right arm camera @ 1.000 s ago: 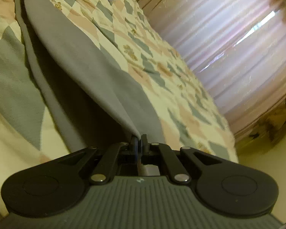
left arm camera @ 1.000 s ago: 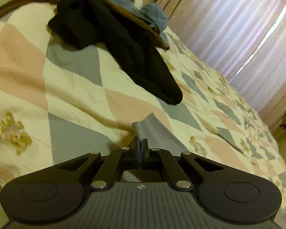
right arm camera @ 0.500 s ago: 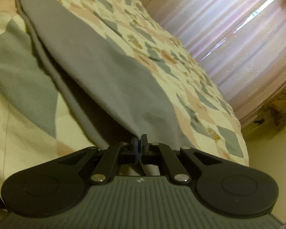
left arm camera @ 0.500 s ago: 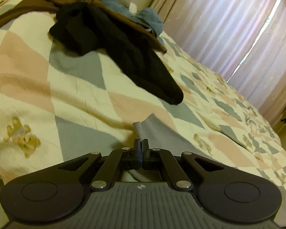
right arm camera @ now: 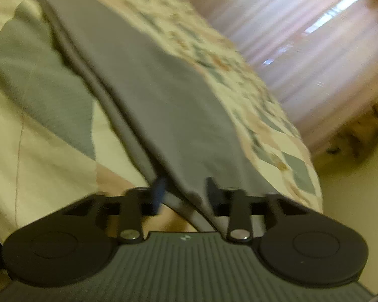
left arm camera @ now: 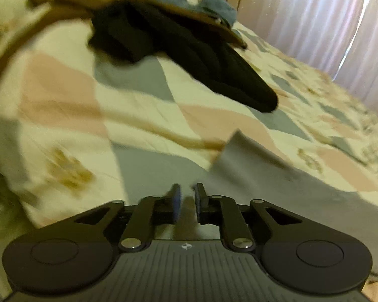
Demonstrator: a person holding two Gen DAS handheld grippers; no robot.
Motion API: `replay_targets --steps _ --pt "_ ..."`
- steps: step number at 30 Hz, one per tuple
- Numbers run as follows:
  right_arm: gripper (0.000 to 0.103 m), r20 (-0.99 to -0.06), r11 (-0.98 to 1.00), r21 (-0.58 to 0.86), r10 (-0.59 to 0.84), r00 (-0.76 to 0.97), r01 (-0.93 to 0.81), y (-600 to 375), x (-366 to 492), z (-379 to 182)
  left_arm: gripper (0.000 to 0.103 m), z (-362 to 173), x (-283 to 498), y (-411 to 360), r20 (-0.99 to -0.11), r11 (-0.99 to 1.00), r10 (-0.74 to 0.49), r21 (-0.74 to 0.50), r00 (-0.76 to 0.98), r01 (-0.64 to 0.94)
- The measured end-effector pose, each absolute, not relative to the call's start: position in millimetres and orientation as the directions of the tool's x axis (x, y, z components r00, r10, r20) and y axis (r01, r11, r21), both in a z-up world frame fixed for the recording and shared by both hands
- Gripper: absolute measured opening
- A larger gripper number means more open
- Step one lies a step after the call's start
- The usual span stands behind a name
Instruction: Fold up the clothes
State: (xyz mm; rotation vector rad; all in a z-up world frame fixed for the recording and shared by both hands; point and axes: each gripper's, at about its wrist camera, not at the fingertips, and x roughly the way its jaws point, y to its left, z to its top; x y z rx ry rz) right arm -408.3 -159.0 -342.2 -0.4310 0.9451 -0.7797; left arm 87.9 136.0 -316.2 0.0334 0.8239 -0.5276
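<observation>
Left wrist: patchwork quilt [left arm camera: 138, 115] covers bed; pink curtains [left arm camera: 302, 12] behind.

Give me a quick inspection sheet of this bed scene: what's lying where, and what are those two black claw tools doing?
Surface: patchwork quilt covering a bed.
Job's things: grey garment laid out long on the quilt.
Clutter: black garment heaped with brown and blue clothes at the far end.
Grippers: left gripper jaws opening, grey cloth just ahead, nothing pinched; right gripper jaws opening, grey cloth between them, not clamped.
Cables: nothing seen.
Surroundings: pink curtains with daylight behind.
</observation>
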Motion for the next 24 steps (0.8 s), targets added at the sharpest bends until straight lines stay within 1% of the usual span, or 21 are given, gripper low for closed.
replay_targets --steps 1,2,3,4,5,7,8,9,11,12,13,16,17,18,20,21,22,23,24 --pt "0.048 -0.554 0.656 -0.608 -0.754 0.353 0.447 -158.3 -415.7 -337.7 0.015 -309.8 83.7 136.2 -0.705 0.876 -0.418 -0.147 0.572 0.459" --pt "0.049 -0.560 0.657 -0.558 -0.749 0.355 0.507 -160.2 -426.4 -331.9 0.015 -303.3 79.3 136.3 -0.703 0.880 -0.403 -0.122 0.585 0.459" --pt "0.049 -0.566 0.655 -0.504 -0.743 0.357 0.563 -162.1 -437.1 -326.1 0.015 -296.8 73.2 133.4 -0.697 0.872 -0.419 -0.130 0.582 0.472" --pt "0.048 -0.576 0.647 -0.419 -0.732 0.364 0.638 -169.0 -452.6 -319.0 0.014 -290.3 67.0 130.1 -0.691 0.863 -0.436 -0.139 0.576 0.486" --pt "0.045 -0.584 0.630 -0.328 -0.721 0.373 0.704 -176.0 -468.2 -311.9 0.014 -285.4 57.3 118.9 -0.684 0.834 -0.482 -0.167 0.547 0.526" --pt "0.042 -0.585 0.551 -0.068 -0.697 0.414 0.832 -200.0 -510.0 -297.9 0.014 -279.0 33.0 86.1 -0.671 0.747 -0.583 -0.221 0.458 0.627" --pt "0.043 -0.571 0.486 0.100 -0.686 0.450 0.868 -215.6 -535.0 -293.3 0.015 -277.4 18.5 64.8 -0.663 0.686 -0.635 -0.247 0.396 0.685" --pt "0.043 -0.546 0.400 0.288 -0.678 0.492 0.870 -233.3 -562.0 -292.3 0.015 -275.9 4.1 43.5 -0.654 0.620 -0.681 -0.273 0.331 0.736" --pt "0.043 -0.500 0.222 0.592 -0.653 0.569 0.775 -266.1 -606.8 -301.7 0.015 -279.3 -29.1 -7.0 -0.630 0.459 -0.760 -0.349 0.158 0.817" --pt "0.043 -0.498 0.156 0.659 -0.642 0.582 0.736 -279.2 -619.1 -308.3 0.016 -281.8 -48.2 -34.6 -0.614 0.365 -0.787 -0.388 0.059 0.846" --pt "0.043 -0.495 0.087 0.719 -0.632 0.596 0.690 -292.3 -631.3 -314.9 0.016 -284.8 -65.9 -54.3 -0.612 0.303 -0.791 -0.402 -0.008 0.864" --pt "0.042 -0.597 -0.042 0.681 -0.611 0.521 0.731 -317.5 -636.2 -326.9 0.019 -293.9 -118.9 -113.4 -0.599 0.109 -0.774 -0.444 -0.204 0.889" --pt "0.039 -0.633 -0.083 0.659 -0.599 0.491 0.748 -325.1 -636.3 -330.9 0.023 -297.2 -135.0 -127.9 -0.599 0.063 -0.764 -0.440 -0.240 0.896" --pt "0.036 -0.642 -0.109 0.661 -0.594 0.484 0.743 -328.2 -637.8 -335.4 0.023 -300.5 -144.2 -135.6 -0.603 0.044 -0.755 -0.438 -0.257 0.898" --pt "0.035 -0.661 -0.160 0.663 -0.584 0.471 0.731 -334.5 -640.7 -344.4 0.023 -309.0 -158.1 -149.9 -0.612 0.018 -0.734 -0.453 -0.296 0.892" --pt "0.034 -0.650 -0.170 0.678 -0.593 0.475 0.715 -334.8 -642.9 -347.1 0.023 -313.9 -160.0 -154.3 -0.618 0.016 -0.721 -0.466 -0.313 0.884" --pt "0.029 -0.635 -0.167 0.691 -0.605 0.481 0.703 -335.1 -644.1 -349.7 0.023 -318.4 -160.0 -155.7 -0.624 0.024 -0.715 -0.471 -0.314 0.882" --pt "0.014 -0.622 -0.161 0.701 -0.615 0.485 0.695 -335.3 -644.6 -352.5 0.022 -322.9 -160.0 -157.0 -0.631 0.032 -0.709 -0.476 -0.316 0.879" --pt "0.008 -0.608 -0.145 0.703 -0.630 0.483 0.696 -331.6 -644.7 -350.3 0.022 -324.7 -159.6 -155.3 -0.636 0.038 -0.705 -0.475 -0.313 0.879"
